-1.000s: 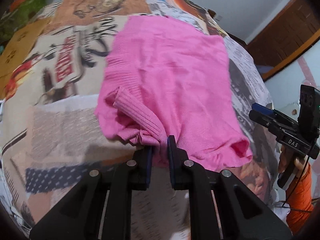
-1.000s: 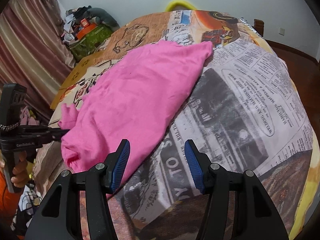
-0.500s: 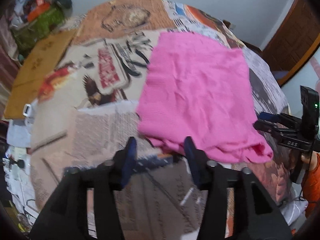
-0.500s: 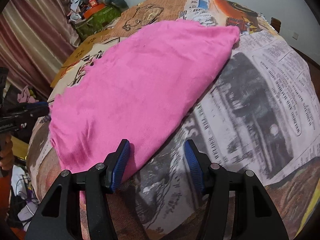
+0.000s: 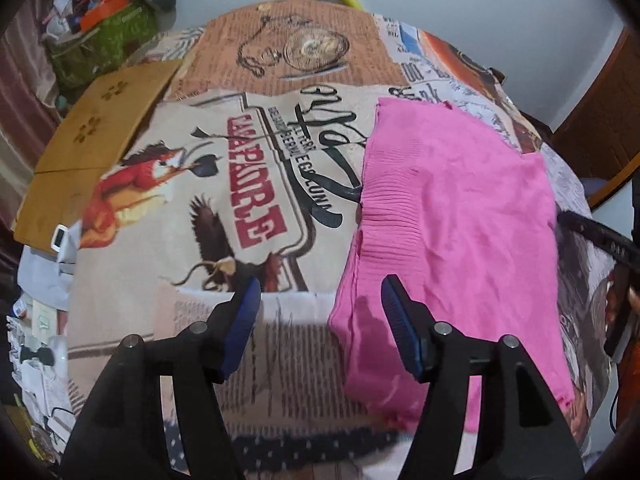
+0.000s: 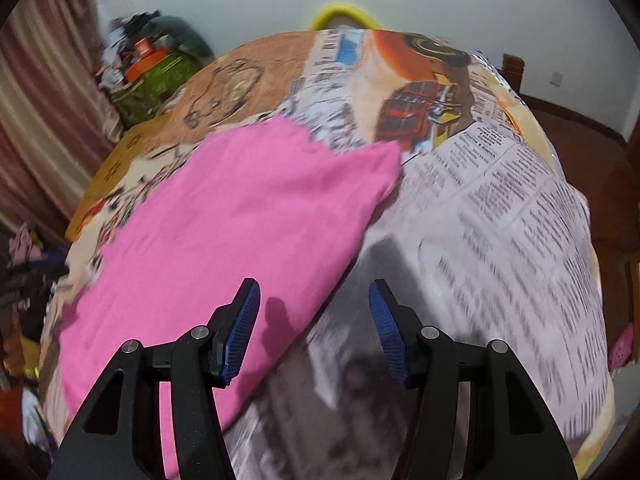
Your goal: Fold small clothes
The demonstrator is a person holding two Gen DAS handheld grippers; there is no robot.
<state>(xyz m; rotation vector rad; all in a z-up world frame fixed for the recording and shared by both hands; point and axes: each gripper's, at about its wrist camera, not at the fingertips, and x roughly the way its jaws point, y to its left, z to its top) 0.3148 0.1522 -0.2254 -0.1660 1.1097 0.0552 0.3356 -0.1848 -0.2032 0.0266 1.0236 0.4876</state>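
A pink knitted garment lies folded and flat on a bed covered with a newspaper-print sheet. My left gripper hangs over the garment's near left edge. Its jaws are opening, and only the cloth's edge and the sheet lie below the gap; the pads press on nothing. In the right wrist view the same pink garment fills the left half. My right gripper stands open above its right edge, half over cloth and half over the sheet, holding nothing. The other gripper's black tip shows at the right of the left wrist view.
A green bag with piled clutter stands at the far left by a curtain. A brown cardboard sheet lies on the bed's left side. A yellow ring peeks behind the bed's far end. Wooden floor and skirting lie to the right.
My left gripper let go of the pink ribbed sleeve, opened wide and slid left along the garment's edge. My right gripper stayed open and moved closer over the garment's right edge.
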